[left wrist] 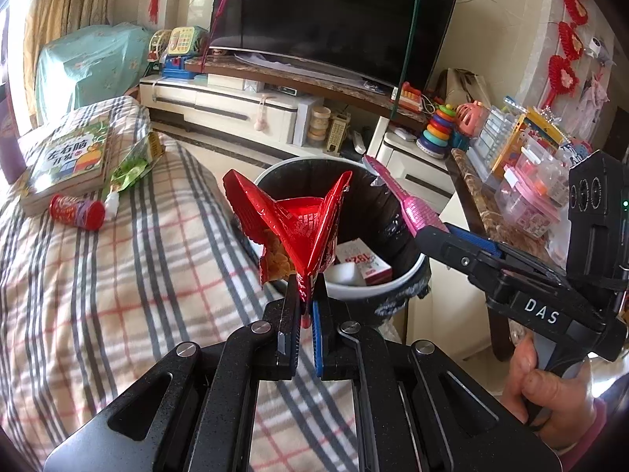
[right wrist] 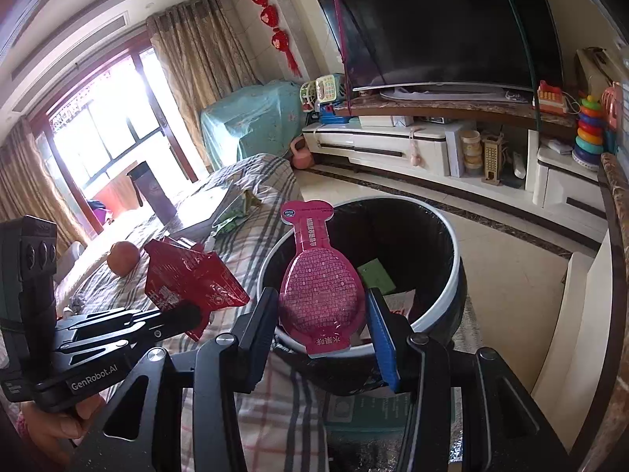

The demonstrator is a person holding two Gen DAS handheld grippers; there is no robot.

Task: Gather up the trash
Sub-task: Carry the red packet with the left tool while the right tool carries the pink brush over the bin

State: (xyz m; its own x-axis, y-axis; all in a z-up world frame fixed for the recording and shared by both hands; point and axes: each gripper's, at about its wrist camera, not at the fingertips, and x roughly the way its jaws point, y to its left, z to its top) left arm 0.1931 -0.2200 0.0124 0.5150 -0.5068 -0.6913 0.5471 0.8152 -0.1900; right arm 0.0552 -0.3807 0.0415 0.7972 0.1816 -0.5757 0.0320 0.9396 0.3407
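Observation:
My left gripper [left wrist: 306, 295] is shut on a crumpled red snack wrapper [left wrist: 298, 220] and holds it over the near rim of the round trash bin [left wrist: 397, 275], which has a black liner and a white rim. My right gripper [right wrist: 320, 314] is shut on a flat pink bottle-shaped packet [right wrist: 318, 287] and holds it above the bin [right wrist: 444, 306]. The packet [left wrist: 405, 200] and right gripper show at the right of the left wrist view. The red wrapper [right wrist: 188, 275] and left gripper show at the left of the right wrist view. Boxes and paper lie inside the bin.
A plaid blanket [left wrist: 98, 275] covers the surface on the left; on it lie a red can [left wrist: 76, 212], a green wrapper [left wrist: 131, 165] and a book [left wrist: 67, 161]. A TV stand [left wrist: 243, 106] with toys is behind. A marble-topped counter [left wrist: 487, 204] stands right of the bin.

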